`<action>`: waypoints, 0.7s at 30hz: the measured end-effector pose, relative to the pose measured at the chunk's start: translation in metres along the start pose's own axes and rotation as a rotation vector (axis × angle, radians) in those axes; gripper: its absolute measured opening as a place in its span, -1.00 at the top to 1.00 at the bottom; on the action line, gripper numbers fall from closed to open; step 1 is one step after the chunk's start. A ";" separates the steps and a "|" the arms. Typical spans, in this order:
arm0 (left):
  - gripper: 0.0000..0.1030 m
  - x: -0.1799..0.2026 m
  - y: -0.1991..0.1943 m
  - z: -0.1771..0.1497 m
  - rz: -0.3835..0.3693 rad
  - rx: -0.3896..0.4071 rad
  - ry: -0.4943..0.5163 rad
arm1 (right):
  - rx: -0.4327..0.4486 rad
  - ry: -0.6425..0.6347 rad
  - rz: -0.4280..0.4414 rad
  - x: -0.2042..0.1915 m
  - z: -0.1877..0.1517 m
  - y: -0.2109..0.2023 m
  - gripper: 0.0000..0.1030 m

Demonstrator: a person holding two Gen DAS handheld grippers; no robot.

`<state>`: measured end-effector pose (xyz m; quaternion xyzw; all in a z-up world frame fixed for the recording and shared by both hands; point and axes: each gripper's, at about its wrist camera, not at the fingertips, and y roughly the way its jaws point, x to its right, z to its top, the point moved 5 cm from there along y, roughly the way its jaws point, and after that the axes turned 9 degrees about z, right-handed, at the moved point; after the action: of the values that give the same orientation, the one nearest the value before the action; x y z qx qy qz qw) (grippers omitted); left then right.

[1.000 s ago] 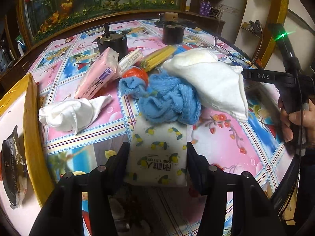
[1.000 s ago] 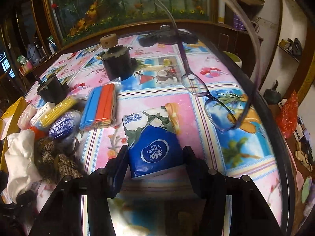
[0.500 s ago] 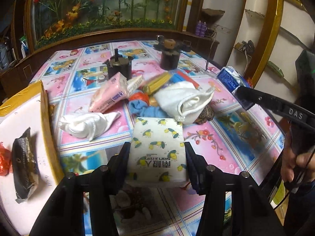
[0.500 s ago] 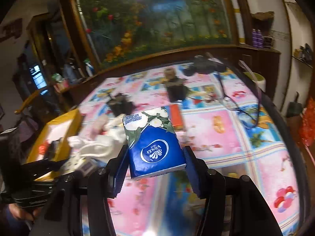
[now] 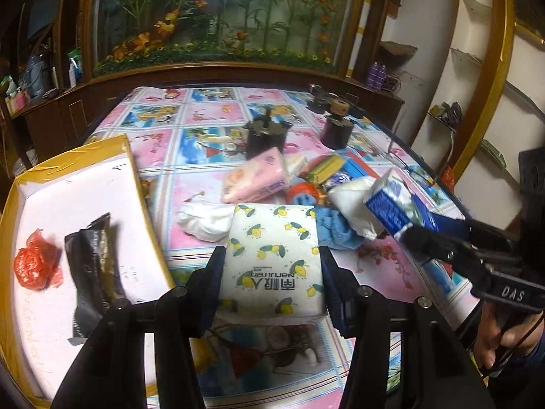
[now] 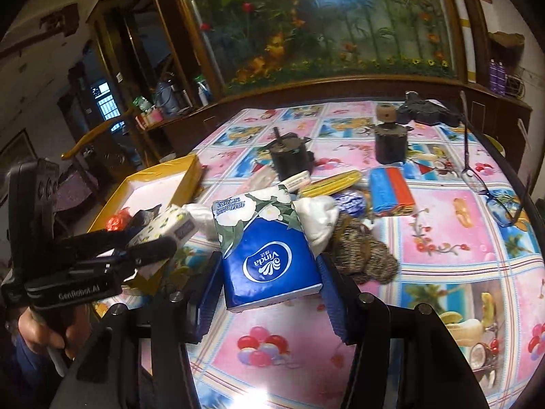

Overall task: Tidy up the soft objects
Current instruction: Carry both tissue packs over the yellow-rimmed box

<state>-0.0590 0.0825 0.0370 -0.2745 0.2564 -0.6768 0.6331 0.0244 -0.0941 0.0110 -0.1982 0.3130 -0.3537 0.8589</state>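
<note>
Transport step: our left claw [image 5: 272,266] clamped the lemon-print tissue pack [image 5: 272,255], our right claw [image 6: 269,272] the blue tissue pack [image 6: 269,259]. Next, we judged, both swing leftward over the yellow-edged box [image 5: 78,204] and release.

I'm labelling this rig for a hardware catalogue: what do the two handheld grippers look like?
Both are matt black with two flat fingers lined by ribbed blue pads. The left gripper reads "GenRobot.AI" on its body; the right gripper reads "DAS". A dark blue sleeve shows.
</note>
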 end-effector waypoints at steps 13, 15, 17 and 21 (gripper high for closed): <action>-0.01 -0.059 -0.016 0.004 0.084 0.028 -0.098 | -0.087 -0.049 0.124 -0.045 -0.001 0.038 -0.15; -0.01 -0.065 -0.017 0.003 0.095 0.031 -0.107 | -0.104 -0.052 0.148 -0.054 -0.001 0.047 -0.15; -0.01 -0.073 -0.019 0.004 0.114 0.035 -0.116 | -0.124 -0.058 0.167 -0.062 -0.001 0.055 -0.15; -0.01 -0.100 -0.023 0.005 0.160 0.043 -0.161 | -0.153 -0.096 0.216 -0.086 0.000 0.069 -0.15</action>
<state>-0.0673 0.1836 0.0524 -0.2929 0.2111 -0.6054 0.7093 0.0102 0.0155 0.0065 -0.2447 0.3172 -0.2244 0.8883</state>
